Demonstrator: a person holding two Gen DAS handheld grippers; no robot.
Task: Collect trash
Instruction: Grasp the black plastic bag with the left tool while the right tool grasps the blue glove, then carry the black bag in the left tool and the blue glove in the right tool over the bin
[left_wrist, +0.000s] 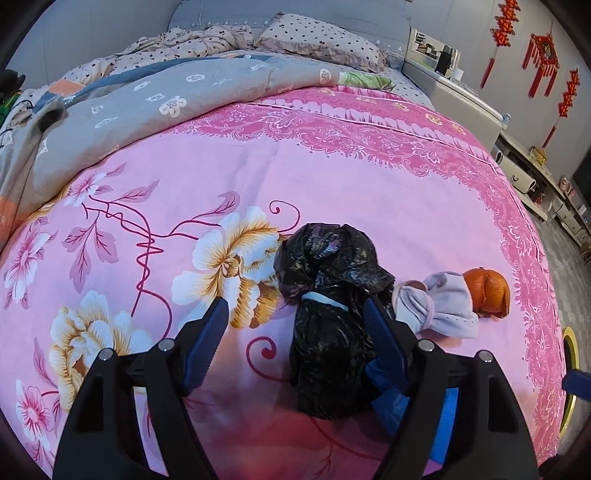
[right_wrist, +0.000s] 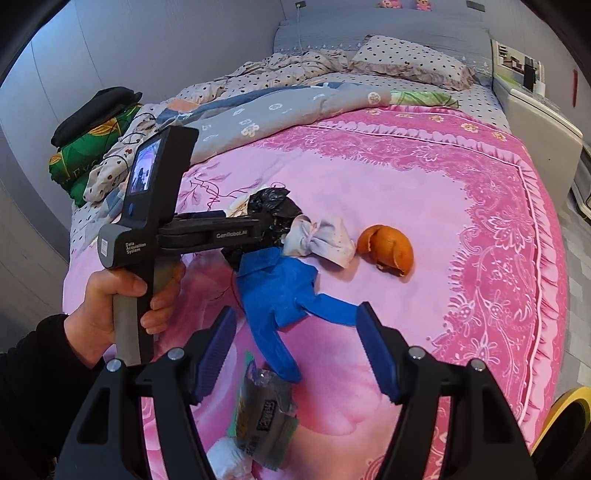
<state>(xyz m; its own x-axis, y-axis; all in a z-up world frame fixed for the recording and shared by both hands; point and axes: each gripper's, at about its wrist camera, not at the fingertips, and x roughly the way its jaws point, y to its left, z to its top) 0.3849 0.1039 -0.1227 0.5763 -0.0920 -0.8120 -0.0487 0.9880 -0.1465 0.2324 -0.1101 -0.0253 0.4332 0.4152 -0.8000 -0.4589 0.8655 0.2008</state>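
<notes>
On the pink floral bedspread (left_wrist: 351, 177) lies a black plastic bag (left_wrist: 328, 325) tied with a white band. My left gripper (left_wrist: 295, 314) is open, its fingers on either side of the bag. Right of the bag lie a knotted pale cloth (left_wrist: 439, 302) and an orange peel (left_wrist: 487, 291). In the right wrist view my right gripper (right_wrist: 295, 321) is open above a blue glove (right_wrist: 284, 295). A crumpled clear wrapper (right_wrist: 264, 417) and a white tissue wad (right_wrist: 229, 458) lie below it. The left gripper (right_wrist: 269, 225) reaches the black bag (right_wrist: 273, 206); the cloth (right_wrist: 321, 240) and peel (right_wrist: 388, 251) lie beyond.
A grey quilt (left_wrist: 177, 96) and polka-dot pillows (left_wrist: 317, 37) cover the far half of the bed. A white nightstand (left_wrist: 461, 96) stands at the right. A yellow-rimmed bin (right_wrist: 569, 417) sits at the bed's lower right edge. Folded green bedding (right_wrist: 88, 147) is at the left.
</notes>
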